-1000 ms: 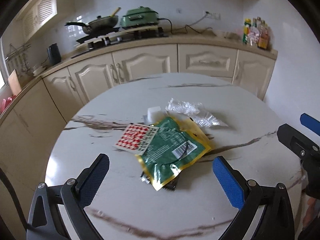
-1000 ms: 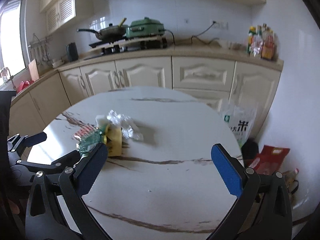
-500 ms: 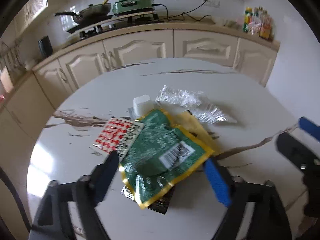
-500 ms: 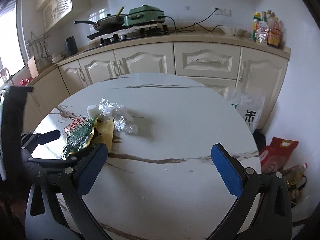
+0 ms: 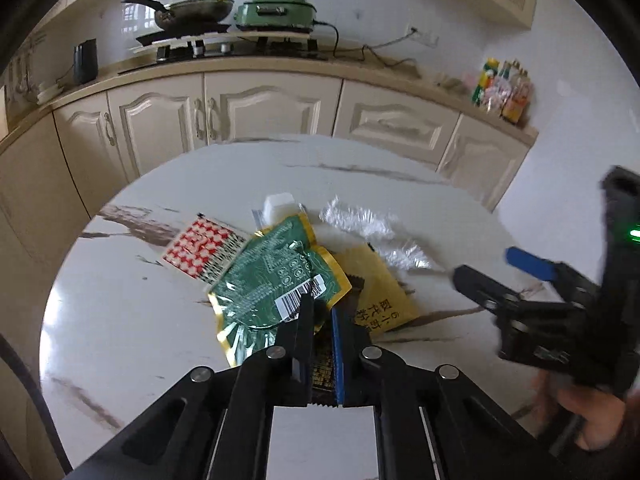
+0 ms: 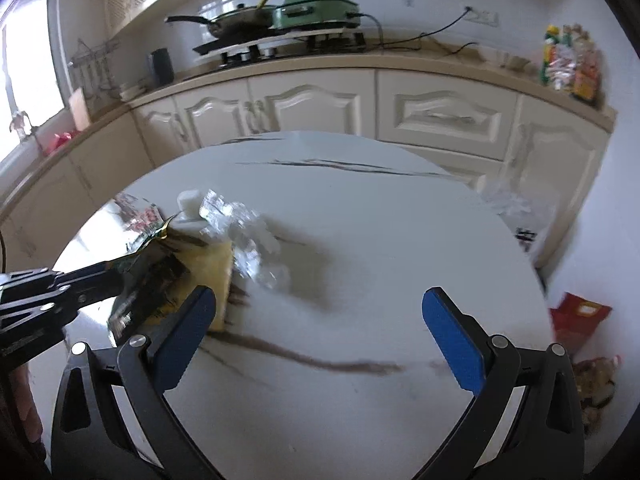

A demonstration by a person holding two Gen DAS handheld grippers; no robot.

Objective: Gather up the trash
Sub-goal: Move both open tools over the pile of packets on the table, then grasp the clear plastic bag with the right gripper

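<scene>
The left tool [image 5: 322, 312] pinches the glossy green foil wrapper [image 5: 276, 276], crinkled at six o'clock on the round marbled counter [image 5: 120, 320]. The right tool [image 6: 320, 312] gapes wide, holding nothing.

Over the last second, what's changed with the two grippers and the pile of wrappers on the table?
The left gripper moved forward into the pile and closed; it is now shut on the near edge of the green wrapper, which the right wrist view shows lifted. The right gripper is open as before, holding nothing. The red checkered packet, yellow packet, clear plastic and white block lie where they were.
</scene>
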